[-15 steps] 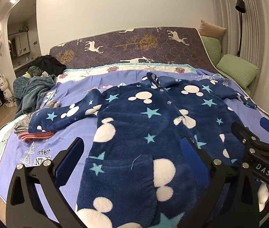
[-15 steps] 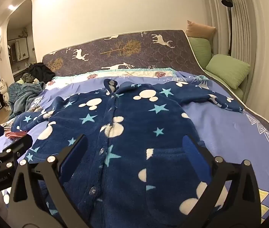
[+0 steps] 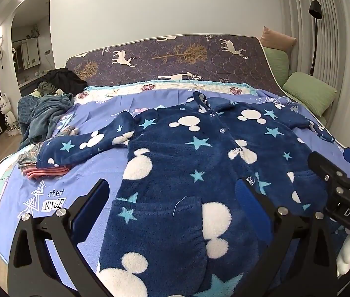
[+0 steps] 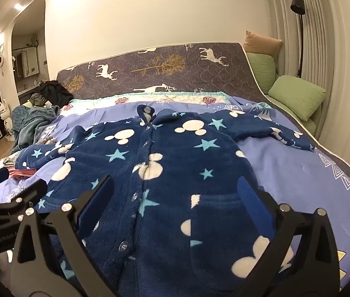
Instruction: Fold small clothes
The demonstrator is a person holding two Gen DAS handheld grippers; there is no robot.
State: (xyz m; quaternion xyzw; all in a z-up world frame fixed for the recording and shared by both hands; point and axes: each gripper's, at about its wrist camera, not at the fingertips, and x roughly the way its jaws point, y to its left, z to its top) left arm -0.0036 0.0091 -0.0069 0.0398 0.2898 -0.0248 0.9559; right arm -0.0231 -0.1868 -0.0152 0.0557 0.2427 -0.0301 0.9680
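Against the frames of half a second before, we found almost nothing changed: the robe [image 3: 187, 173] lay in the same place on the bed [image 3: 96, 170], and both grippers hung above its hem just as they had, with only a slight drift in framing.

We held the left gripper [image 3: 172, 205] released, its jaws spread wide over the robe's lower left front and nothing between the pads [image 3: 91, 210]. We held the right gripper [image 4: 175, 203] the same way, jaws wide apart above the button line near the hem, gripping nothing. Each gripper showed at the edge of the other's view, so the two were side by side.

The robe was spread flat, front up and buttoned, across the middle of the bed, collar toward the headboard [image 3: 175, 59] and hem at the foot edge nearest us. One sleeve reached toward the left edge, the other toward the right edge.

Near the left edge, a folded stack [image 3: 44, 170] lay under the cuff of the left sleeve. Farther up that edge sat a teal blanket [image 3: 41, 116], with dark clothes [image 3: 63, 80] heaped at the head corner. Green pillows [image 3: 308, 91] lay off the right edge, by a floor lamp [image 3: 314, 10]. Nothing stood between the grippers and the robe.
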